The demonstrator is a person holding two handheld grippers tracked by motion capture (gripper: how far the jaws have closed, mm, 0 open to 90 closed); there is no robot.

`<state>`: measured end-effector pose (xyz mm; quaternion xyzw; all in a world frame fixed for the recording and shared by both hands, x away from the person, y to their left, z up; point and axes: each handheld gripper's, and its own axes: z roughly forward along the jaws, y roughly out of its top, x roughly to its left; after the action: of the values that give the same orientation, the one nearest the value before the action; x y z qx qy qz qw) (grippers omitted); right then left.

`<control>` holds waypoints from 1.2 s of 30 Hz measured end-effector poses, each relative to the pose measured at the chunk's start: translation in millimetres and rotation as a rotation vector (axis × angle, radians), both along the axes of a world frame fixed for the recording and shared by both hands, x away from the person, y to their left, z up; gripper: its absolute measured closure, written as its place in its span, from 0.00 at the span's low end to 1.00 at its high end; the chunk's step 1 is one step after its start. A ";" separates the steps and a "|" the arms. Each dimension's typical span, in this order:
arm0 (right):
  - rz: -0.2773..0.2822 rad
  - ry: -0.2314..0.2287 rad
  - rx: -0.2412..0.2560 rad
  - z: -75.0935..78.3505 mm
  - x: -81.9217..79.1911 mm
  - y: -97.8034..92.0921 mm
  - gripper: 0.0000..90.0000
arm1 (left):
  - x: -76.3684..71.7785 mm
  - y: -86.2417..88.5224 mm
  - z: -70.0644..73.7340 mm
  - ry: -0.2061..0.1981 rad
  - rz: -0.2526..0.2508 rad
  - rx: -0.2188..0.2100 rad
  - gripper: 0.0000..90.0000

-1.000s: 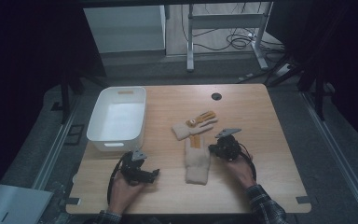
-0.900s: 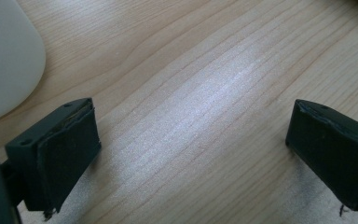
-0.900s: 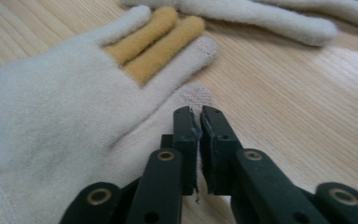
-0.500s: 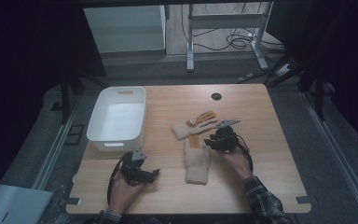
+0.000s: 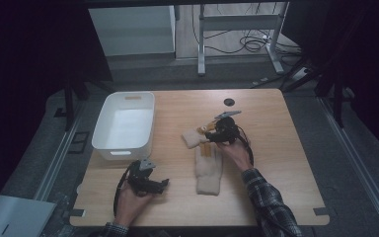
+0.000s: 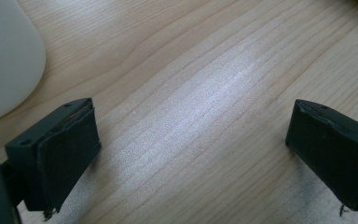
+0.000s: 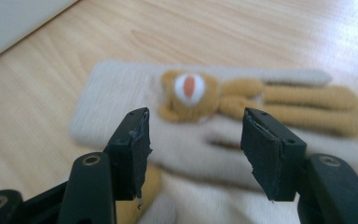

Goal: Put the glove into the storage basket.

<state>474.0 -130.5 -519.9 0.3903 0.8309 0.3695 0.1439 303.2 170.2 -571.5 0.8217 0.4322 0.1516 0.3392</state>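
Two cream knitted gloves lie mid-table. The far glove [image 5: 193, 138] lies crosswise, with tan fingers and a small bear face [image 7: 189, 88] sewn on it. The near glove [image 5: 208, 171] points toward the person. My right gripper [image 5: 213, 132] hovers over the far glove. Its jaws are open and straddle the cream fabric just below the bear face, right gripper [image 7: 193, 135]. The left gripper [image 5: 154, 183] rests low near the front left of the table, left gripper [image 6: 191, 135] open over bare wood with nothing between the jaws.
A white plastic bin [image 5: 123, 146] stands at the table's left, and its rounded corner [image 6: 4, 60] is close to the left gripper. A black round grommet [image 5: 229, 101] sits near the far edge. Bare wood lies to the right of the gloves.
The right gripper has moved away from the person and leftward, from beside the near glove to over the far glove. The left gripper has stayed put.
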 end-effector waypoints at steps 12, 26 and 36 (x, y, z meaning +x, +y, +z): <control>-0.027 0.011 -0.050 -8.3 26.8 35.8 0.49 | 0.0 0.2 0.1 0.001 -0.002 0.002 0.03; -0.051 -0.006 -0.143 -18.5 30.4 43.1 0.69 | 0.0 0.0 -0.1 -0.001 -0.001 -0.001 0.03; -0.026 -0.031 -0.113 1.2 26.4 36.6 0.71 | 0.0 0.1 0.1 0.000 -0.002 0.001 0.03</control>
<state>500.4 -93.9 -518.6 0.3867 0.8430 0.3259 0.1833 303.2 170.4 -571.4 0.8224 0.4313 0.1514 0.3387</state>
